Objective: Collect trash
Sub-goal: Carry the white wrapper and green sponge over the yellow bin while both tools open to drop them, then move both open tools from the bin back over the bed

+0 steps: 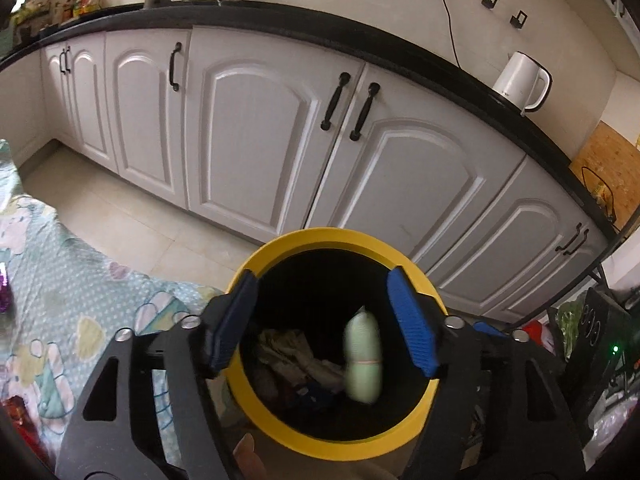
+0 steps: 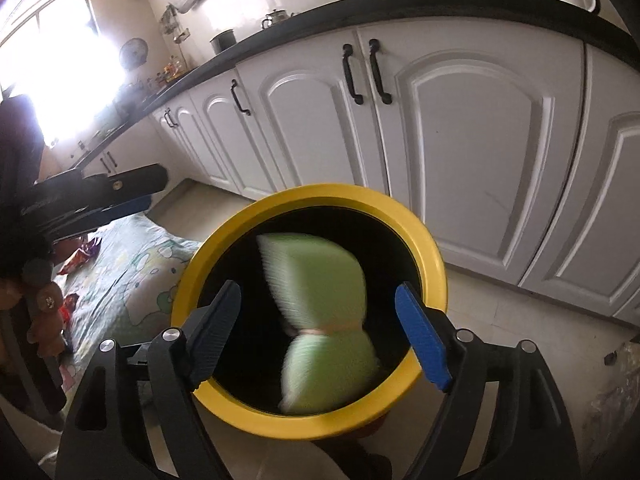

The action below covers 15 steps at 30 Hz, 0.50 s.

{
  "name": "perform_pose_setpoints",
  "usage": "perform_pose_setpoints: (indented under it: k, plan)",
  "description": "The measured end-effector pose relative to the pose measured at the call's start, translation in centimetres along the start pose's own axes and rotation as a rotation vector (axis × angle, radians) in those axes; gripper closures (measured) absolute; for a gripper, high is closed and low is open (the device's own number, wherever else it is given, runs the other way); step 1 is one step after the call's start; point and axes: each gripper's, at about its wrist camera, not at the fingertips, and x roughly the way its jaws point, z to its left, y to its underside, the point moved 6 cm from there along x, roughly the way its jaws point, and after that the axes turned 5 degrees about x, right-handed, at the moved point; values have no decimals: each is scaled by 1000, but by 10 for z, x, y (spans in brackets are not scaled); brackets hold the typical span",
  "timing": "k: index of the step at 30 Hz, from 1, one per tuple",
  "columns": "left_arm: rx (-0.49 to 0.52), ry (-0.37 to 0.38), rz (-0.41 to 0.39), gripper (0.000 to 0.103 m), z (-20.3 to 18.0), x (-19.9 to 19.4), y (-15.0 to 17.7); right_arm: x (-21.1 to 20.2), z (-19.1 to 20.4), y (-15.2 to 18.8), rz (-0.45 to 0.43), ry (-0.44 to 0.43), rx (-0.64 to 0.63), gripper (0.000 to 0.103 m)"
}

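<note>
Both claws, left gripper (image 1: 322, 324) and right gripper (image 2: 318, 334), gape over round yellow-rimmed bin (image 2: 434, 256); soft green bundle (image 2: 320, 320) blurred.

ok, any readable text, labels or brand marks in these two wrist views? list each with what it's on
None can be read.
White electric kettle on the black countertop: small dark mark near its base, too small to read.
Dark body of the left gripper, seen in the right wrist view: faint pale lettering, too blurred to read.
Bottles and packets on the far countertop: labels too small.
Yellow-rimmed black bin and pale green falling bundle: no text visible.
</note>
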Motion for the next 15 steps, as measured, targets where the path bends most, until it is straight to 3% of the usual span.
perform_pose_setpoints:
  k: [5,7,15]
  plan:
    - [15,-22,-31,23,-1,-14,-2,-8,-2,-6,-30,15,4,18]
    - [24,-44,-45,11,-1,-21,-2,-14,-2,-8,-47,14,6,17]
    - [16,-98,-98,11,8,-54,4,-34,7,-19,-105,2,10,13]
